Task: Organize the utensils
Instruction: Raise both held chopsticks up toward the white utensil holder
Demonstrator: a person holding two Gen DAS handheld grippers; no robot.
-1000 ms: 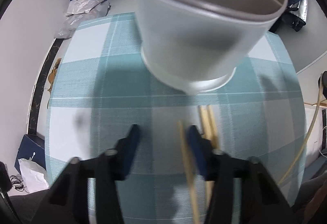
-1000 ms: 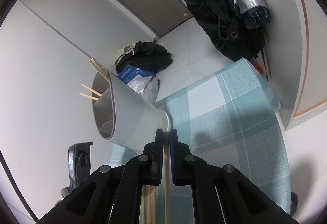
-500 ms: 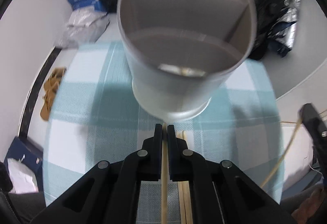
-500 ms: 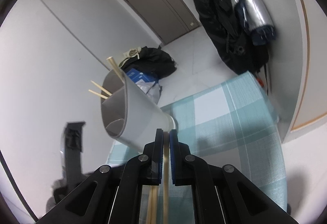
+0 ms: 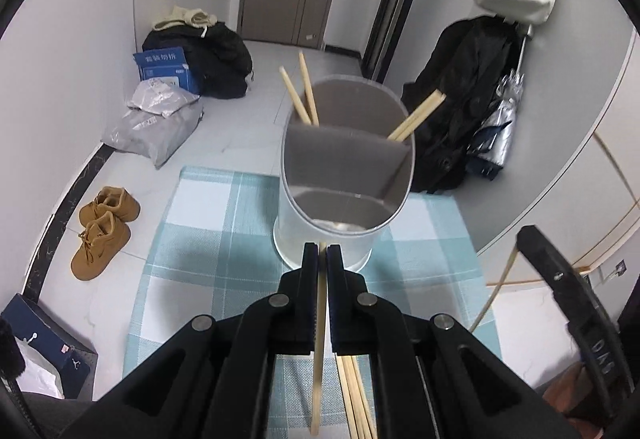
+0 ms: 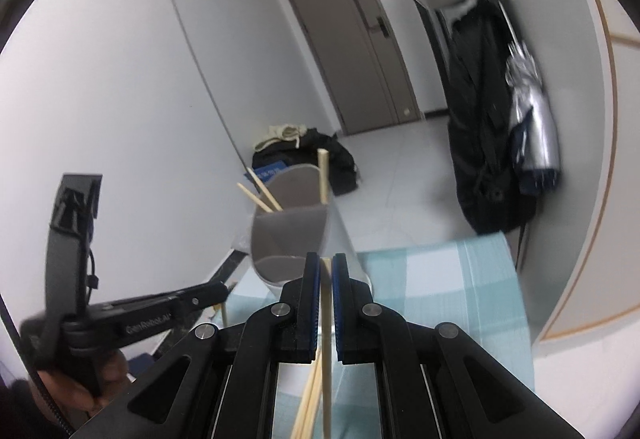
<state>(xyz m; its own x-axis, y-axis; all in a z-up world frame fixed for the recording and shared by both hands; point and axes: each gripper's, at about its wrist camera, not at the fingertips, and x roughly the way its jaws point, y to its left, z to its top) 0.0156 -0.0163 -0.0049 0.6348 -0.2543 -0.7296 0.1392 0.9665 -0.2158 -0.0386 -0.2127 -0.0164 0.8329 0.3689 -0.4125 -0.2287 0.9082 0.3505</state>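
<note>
While each claw is clamped on one chopstick, the left claw (image 5: 322, 247) and right claw (image 6: 326, 259) both point at the divided holder (image 5: 344, 175), which stands on the checked tabletop (image 5: 192, 239) at 12 o'clock of each. Four chopsticks (image 5: 304, 95) lean in its rear compartments. Loose chopsticks (image 5: 356, 391) lie at 6 o'clock. Boots (image 5: 105, 231) sit at 9 o'clock on the floor.

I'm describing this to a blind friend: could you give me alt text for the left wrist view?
The left hand-held gripper is shut on a single wooden chopstick, pointing at a grey divided utensil holder that stands on a teal checked cloth and already holds four chopsticks. More chopsticks lie on the cloth below the gripper.
</note>
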